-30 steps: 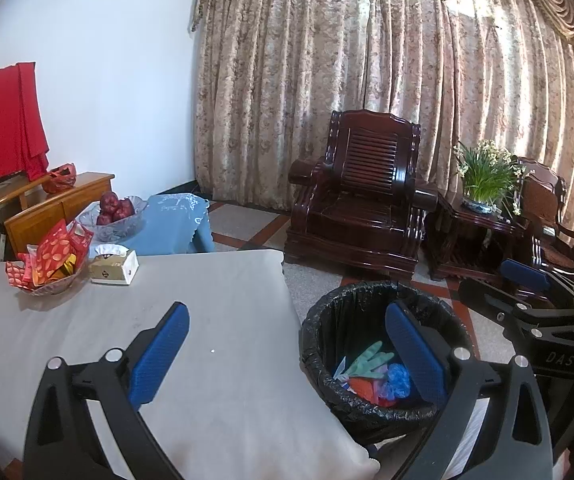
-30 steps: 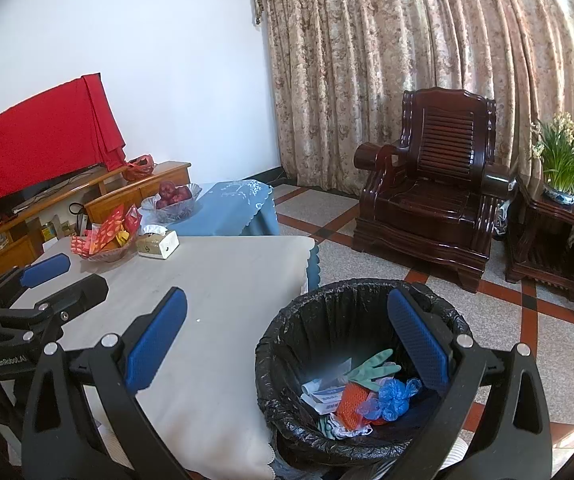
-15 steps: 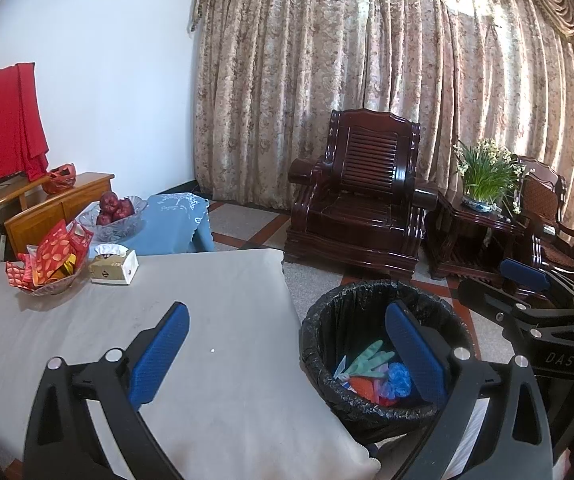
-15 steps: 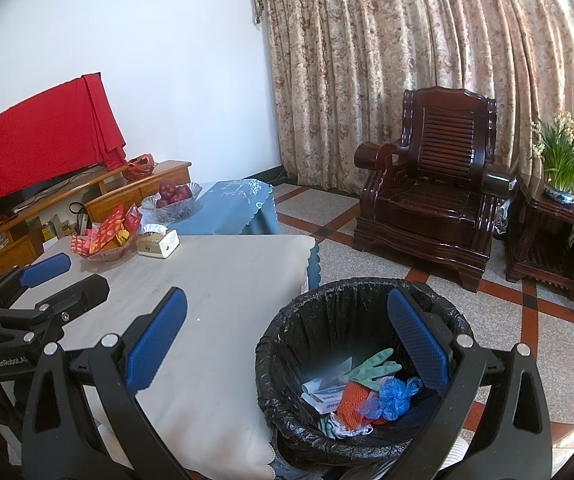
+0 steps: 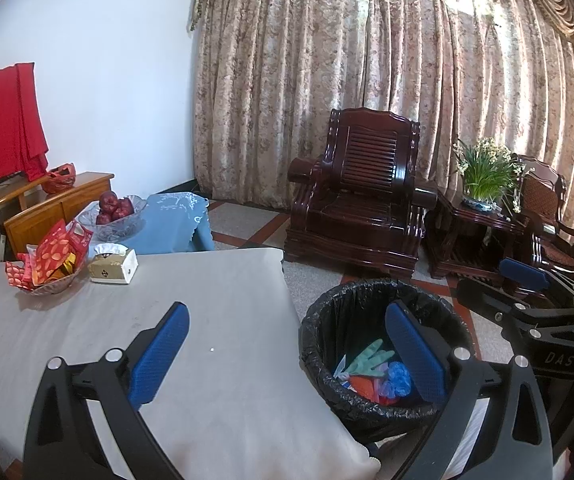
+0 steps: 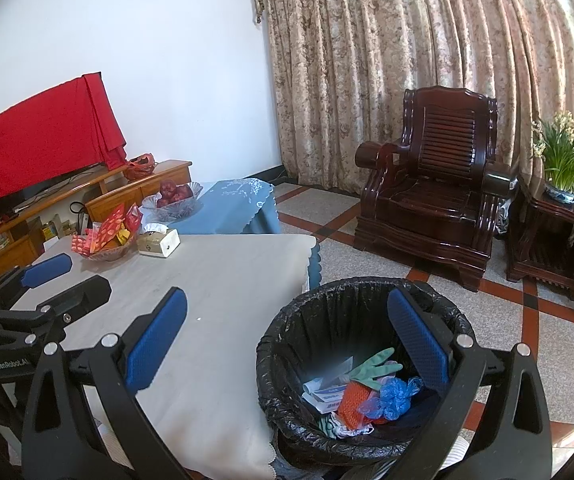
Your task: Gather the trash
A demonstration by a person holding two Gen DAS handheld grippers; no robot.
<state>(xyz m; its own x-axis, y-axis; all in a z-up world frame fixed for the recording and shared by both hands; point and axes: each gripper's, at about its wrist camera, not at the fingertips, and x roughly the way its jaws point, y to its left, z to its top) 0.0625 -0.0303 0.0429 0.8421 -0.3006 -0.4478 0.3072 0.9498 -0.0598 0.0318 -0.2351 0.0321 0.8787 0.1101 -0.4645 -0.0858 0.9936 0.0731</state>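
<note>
Left gripper (image 5: 287, 354) wide open, nothing between its blue pads; it hangs over the near right corner of the table (image 5: 215, 304), right finger over the bin. Right gripper (image 6: 287, 346) also spread wide and empty, left finger over the table edge, right finger over the bin's far rim. Each gripper shows in the other's view: the right one at the right edge of the left view, the left one at the left edge of the right view.

Bin (image 6: 287, 344) with black liner stands on the floor just beside the table's near right corner. Trash lies at the bottom: green glove (image 6: 375, 366), blue crumpled bag (image 6: 395, 396), orange net piece (image 6: 353, 402), white printed paper packs (image 6: 327, 394). Same pile seen in the left view, partly hidden by the right finger.

Table has a grey-white cloth. At its far left: glass bowl of red packets (image 5: 49, 266), tissue box (image 5: 113, 266) just right of it. Behind, a blue-covered stand (image 5: 171, 220) with a glass bowl of red apples (image 5: 113, 210). Far left wall: wooden cabinet (image 6: 99, 188), red cloth (image 6: 43, 128) draped above it. Far right: dark wooden armchair (image 6: 431, 200), side table with potted plant (image 6: 565, 160), patterned curtains (image 6: 407, 40) behind.
</note>
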